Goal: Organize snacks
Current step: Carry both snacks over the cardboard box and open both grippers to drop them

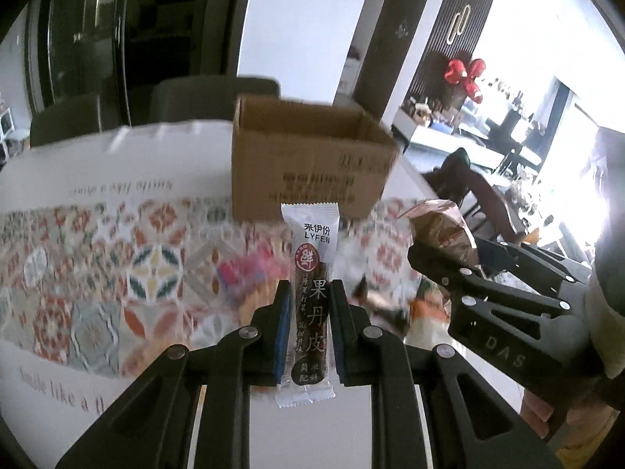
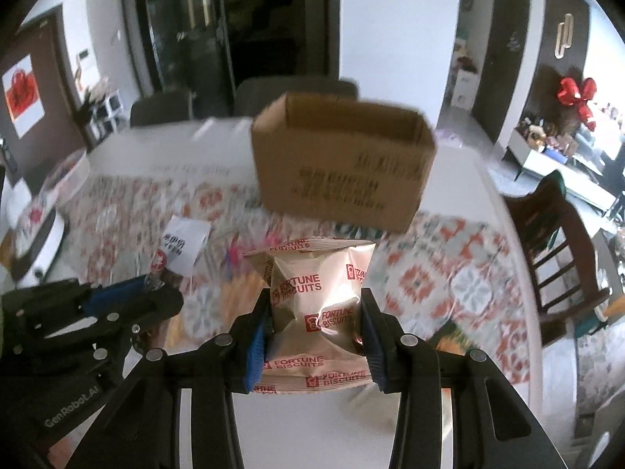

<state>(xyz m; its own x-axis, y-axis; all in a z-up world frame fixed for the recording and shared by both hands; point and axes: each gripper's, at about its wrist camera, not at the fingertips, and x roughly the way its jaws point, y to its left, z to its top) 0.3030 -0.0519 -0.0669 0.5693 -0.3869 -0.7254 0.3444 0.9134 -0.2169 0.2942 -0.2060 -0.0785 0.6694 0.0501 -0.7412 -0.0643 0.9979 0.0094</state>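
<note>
My left gripper (image 1: pixel 310 293) is shut on a slim white and brown LYFEN fruit-leather bar (image 1: pixel 310 273), held upright above the table. My right gripper (image 2: pixel 315 305) is shut on a tan Fortune Biscuits packet (image 2: pixel 318 305). An open brown cardboard box (image 1: pixel 308 156) stands on the table ahead of both grippers; it also shows in the right wrist view (image 2: pixel 343 168). The right gripper (image 1: pixel 449 262) with its packet shows at the right of the left wrist view. The left gripper (image 2: pixel 156 285) with its bar (image 2: pixel 181 250) shows at the left of the right wrist view.
A patterned tablecloth (image 2: pixel 449 273) covers the white table. Blurred pink and orange snack wrappers (image 1: pixel 242 273) lie below the grippers. A dark wooden chair (image 2: pixel 554 250) stands at the table's right side. Grey chairs (image 2: pixel 297 93) stand behind the box.
</note>
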